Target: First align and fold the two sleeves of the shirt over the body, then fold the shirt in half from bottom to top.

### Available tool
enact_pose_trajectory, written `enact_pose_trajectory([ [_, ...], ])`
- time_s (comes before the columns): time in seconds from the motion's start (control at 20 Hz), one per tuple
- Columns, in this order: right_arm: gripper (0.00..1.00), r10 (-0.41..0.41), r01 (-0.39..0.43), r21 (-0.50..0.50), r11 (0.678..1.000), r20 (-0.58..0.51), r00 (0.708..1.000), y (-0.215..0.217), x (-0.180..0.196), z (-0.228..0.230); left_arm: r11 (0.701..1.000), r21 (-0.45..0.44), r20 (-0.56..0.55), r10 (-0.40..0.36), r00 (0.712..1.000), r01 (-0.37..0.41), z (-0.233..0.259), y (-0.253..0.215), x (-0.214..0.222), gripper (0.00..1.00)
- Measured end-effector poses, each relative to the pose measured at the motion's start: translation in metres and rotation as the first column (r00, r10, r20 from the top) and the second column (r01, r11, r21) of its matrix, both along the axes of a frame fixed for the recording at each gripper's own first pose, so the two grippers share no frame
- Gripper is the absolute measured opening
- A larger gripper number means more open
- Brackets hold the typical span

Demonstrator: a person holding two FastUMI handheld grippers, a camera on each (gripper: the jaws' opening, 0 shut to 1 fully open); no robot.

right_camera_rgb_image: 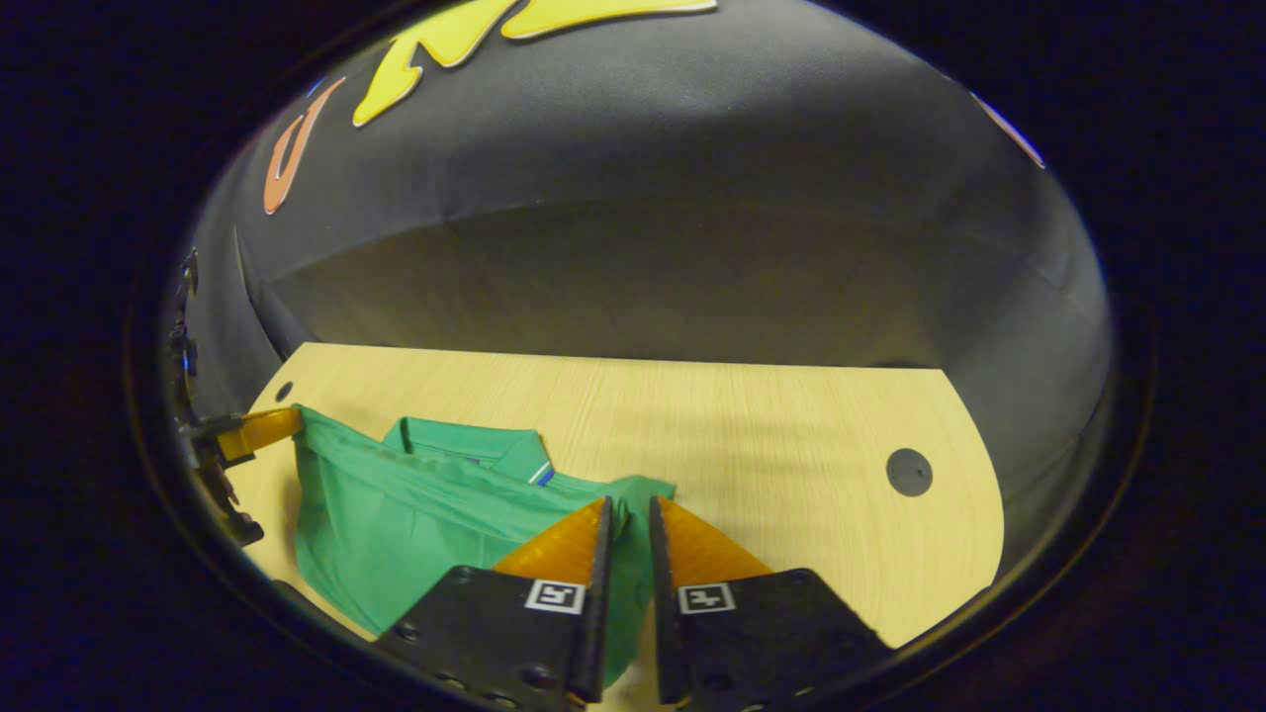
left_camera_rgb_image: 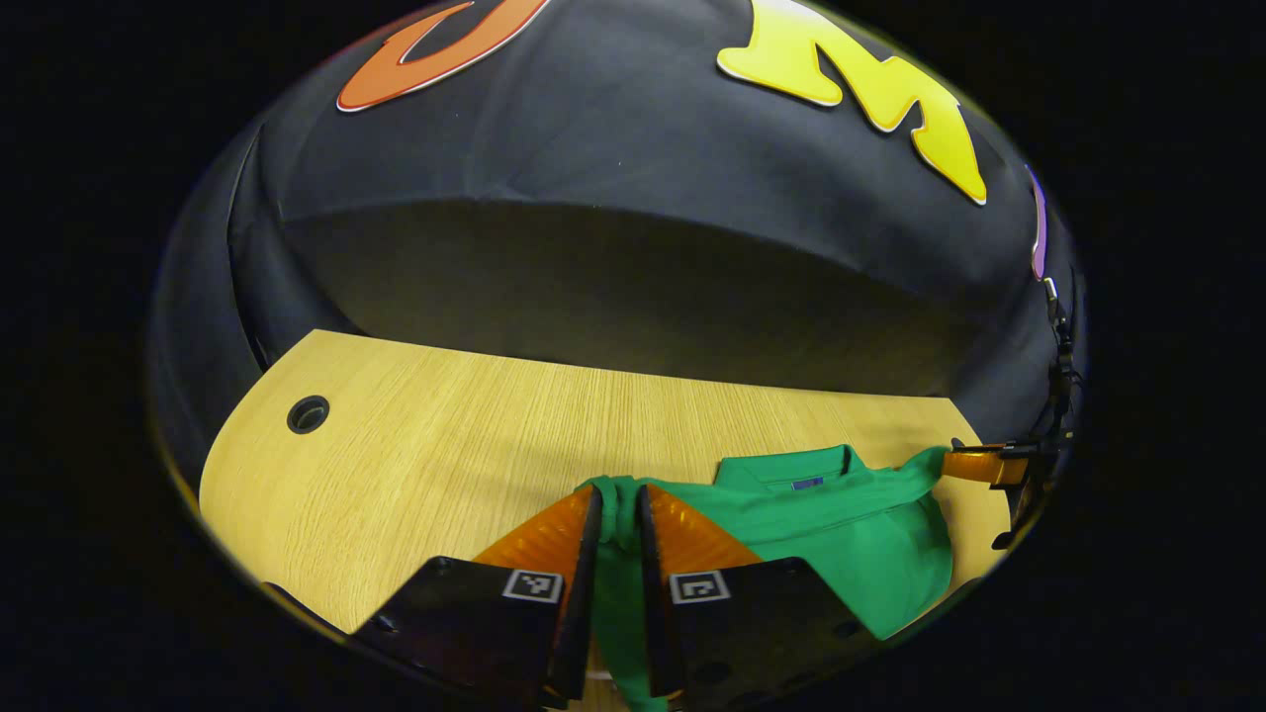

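Observation:
A green collared shirt (left_camera_rgb_image: 851,534) lies on the wooden table (left_camera_rgb_image: 445,445), its collar (left_camera_rgb_image: 791,473) toward the booth wall. My left gripper (left_camera_rgb_image: 619,496) is shut on a bunched corner of the green fabric, which runs down between its fingers. In the right gripper view my right gripper (right_camera_rgb_image: 629,506) is likewise shut on a corner of the shirt (right_camera_rgb_image: 396,514). The cloth stretches between the two grippers. Farther off, the right gripper (left_camera_rgb_image: 974,463) pinches the shirt's far corner in the left gripper view, and the left gripper (right_camera_rgb_image: 259,430) does the same in the right gripper view.
The table (right_camera_rgb_image: 752,435) has a round cable hole near each end (left_camera_rgb_image: 308,414) (right_camera_rgb_image: 908,472). Bare wood lies between the shirt and the black cloth wall behind. The table's front edge runs just under both grippers.

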State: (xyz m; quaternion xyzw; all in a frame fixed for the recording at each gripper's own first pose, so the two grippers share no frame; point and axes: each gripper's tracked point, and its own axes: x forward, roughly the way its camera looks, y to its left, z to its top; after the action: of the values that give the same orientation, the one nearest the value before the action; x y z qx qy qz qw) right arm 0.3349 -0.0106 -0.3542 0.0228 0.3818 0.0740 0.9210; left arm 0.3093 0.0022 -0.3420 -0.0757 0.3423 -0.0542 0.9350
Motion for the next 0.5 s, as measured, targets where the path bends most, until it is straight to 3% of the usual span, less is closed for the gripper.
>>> enact_pose_trajectory([
  [0.05,0.29,-0.005,0.005,-0.007,1.0,0.008,1.0,-0.001,-0.002,0.003,1.0,-0.001,0.003,-0.007,1.0,0.007,0.006,0.0,-0.002,0.43],
  [0.1,0.45,-0.008,0.008,-0.01,1.0,0.022,1.0,-0.002,-0.004,0.008,1.0,0.013,0.005,-0.008,1.0,0.008,0.009,0.001,-0.003,0.62],
  [0.2,0.66,-0.025,0.026,-0.02,0.999,0.047,0.999,-0.005,-0.011,0.02,0.999,0.046,0.035,0.014,0.999,-0.016,0.024,0.01,-0.003,1.0],
  [0.35,0.99,-0.049,0.053,-0.041,0.998,0.105,0.993,-0.011,-0.026,0.05,0.998,0.057,0.109,0.034,0.993,-0.041,0.069,0.016,-0.007,1.0],
  [0.5,0.98,-0.068,0.074,-0.022,0.997,0.192,0.979,-0.009,-0.045,0.099,0.996,0.059,0.205,0.046,0.978,-0.059,0.127,0.017,-0.018,1.0],
])
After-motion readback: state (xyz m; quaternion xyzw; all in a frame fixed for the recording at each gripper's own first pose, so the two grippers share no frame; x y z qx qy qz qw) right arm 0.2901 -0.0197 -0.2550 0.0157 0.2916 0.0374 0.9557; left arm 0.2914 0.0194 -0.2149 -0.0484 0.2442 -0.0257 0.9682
